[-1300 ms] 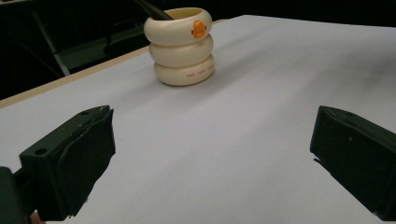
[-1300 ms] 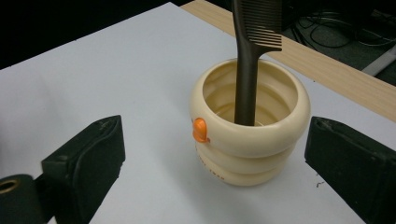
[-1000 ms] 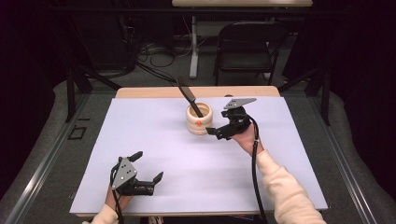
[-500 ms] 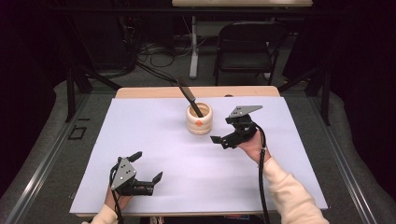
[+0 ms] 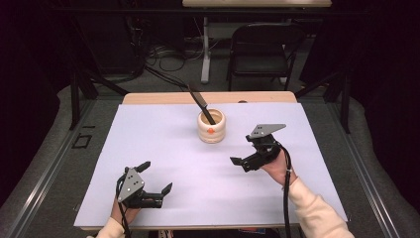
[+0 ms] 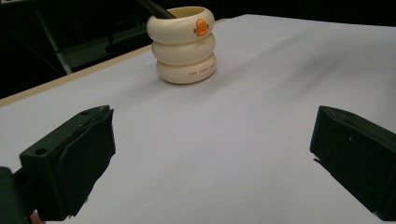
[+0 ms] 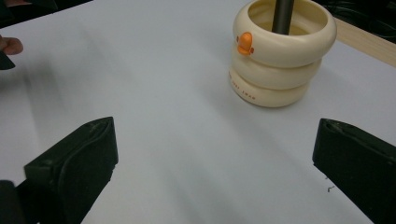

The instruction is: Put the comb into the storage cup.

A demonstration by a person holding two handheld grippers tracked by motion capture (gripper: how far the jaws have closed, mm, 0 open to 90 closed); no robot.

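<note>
A cream ribbed holder (image 5: 211, 127) with an orange duck mark stands at the table's far middle, and a black tool (image 5: 200, 102) leans out of it toward the far left. My right gripper (image 5: 241, 149) hovers open to the holder's right and nearer to me, with nothing between its jaws. In the right gripper view, the holder (image 7: 280, 60) and the tool (image 7: 283, 14) lie ahead of the wide-apart jaws. My left gripper (image 5: 157, 176) rests open near the front left edge, holding nothing. The left gripper view has the holder (image 6: 185, 44) far ahead.
A white sheet (image 5: 173, 148) covers the table, with a wooden strip (image 5: 158, 98) bare along the far edge. Behind the table stand a black chair (image 5: 265, 49) and a table leg among floor cables (image 5: 163, 54). A fingertip (image 7: 9, 45) of the other hand shows in the right gripper view.
My right gripper has drawn back from beside the holder, toward me and to the right, jaws open. The left gripper and the holder have stayed put.
</note>
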